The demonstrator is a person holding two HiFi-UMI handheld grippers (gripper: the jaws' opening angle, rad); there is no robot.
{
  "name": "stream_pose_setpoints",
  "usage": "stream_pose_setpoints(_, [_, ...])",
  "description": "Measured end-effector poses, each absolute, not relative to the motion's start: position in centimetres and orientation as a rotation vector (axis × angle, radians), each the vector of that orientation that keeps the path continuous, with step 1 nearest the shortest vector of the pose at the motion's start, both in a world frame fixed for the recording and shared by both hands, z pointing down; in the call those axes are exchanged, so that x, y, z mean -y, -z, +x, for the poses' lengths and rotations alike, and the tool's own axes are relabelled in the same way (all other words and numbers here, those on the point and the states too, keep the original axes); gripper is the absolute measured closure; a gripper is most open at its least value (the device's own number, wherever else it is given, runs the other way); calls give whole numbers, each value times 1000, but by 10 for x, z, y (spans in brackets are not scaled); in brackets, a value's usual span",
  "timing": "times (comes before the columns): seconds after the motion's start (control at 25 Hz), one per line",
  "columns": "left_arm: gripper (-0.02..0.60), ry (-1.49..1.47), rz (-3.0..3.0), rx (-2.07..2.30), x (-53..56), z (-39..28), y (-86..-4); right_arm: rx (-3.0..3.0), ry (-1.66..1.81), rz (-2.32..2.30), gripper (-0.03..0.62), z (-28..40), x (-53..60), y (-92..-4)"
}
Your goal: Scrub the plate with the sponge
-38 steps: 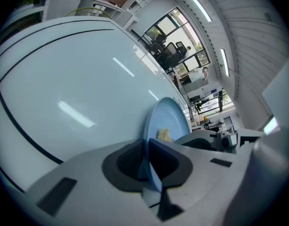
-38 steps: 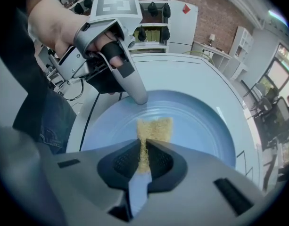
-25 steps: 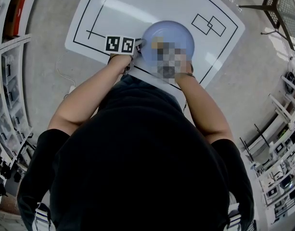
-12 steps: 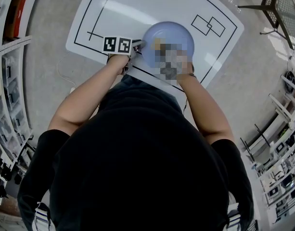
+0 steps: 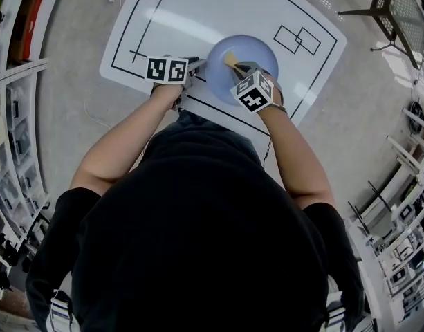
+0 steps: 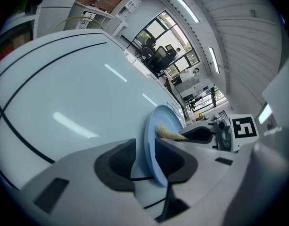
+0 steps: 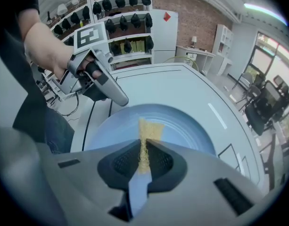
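Observation:
A light blue plate [image 5: 256, 50] lies on the white table [image 5: 198, 12]. My left gripper [image 5: 198, 64] is at the plate's left rim. In the left gripper view the plate's rim [image 6: 153, 140] stands between the pads of the left gripper [image 6: 146, 161]; its jaws are opening and a gap shows beside the rim. My right gripper [image 5: 238, 66] is over the plate, shut on a thin yellow sponge [image 5: 230, 59]. The right gripper view shows the sponge [image 7: 146, 133] squeezed flat between the jaws of the right gripper [image 7: 143, 161], its tip over the plate [image 7: 182, 121].
Black lines and two overlapping rectangles [image 5: 299, 34] are drawn on the table. A metal chair [image 5: 398, 5] stands at the far right on the floor. Shelving [image 5: 11, 116] runs along the left, and more racks line the right side.
The left gripper's marker cube has shifted slightly left, away from the plate. The plate and the right gripper with the sponge stay in about the same place.

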State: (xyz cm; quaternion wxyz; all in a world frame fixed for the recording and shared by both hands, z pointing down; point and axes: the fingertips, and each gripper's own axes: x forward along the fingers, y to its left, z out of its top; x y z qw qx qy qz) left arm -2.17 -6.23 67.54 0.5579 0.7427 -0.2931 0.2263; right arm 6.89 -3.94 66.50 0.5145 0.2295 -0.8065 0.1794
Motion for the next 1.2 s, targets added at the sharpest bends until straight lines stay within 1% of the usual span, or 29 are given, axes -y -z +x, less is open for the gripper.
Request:
stream_pose_setpoints(0.2, [449, -531, 1832, 690, 72, -24, -655, 1972, -479, 671, 566, 76, 53, -640])
stream_pose_setpoints(0.48, [449, -438, 1985, 683, 88, -27, -612, 2008, -501, 857, 566, 92, 70, -595])
stream_pose_setpoints(0.72, [454, -443, 2109, 691, 103, -36, -580, 2049, -502, 1006, 566, 105, 78, -549])
stream_pose_setpoints(1.2, [459, -371, 2274, 736, 119, -48, -510, 2083, -379, 1180, 566, 123, 62, -473])
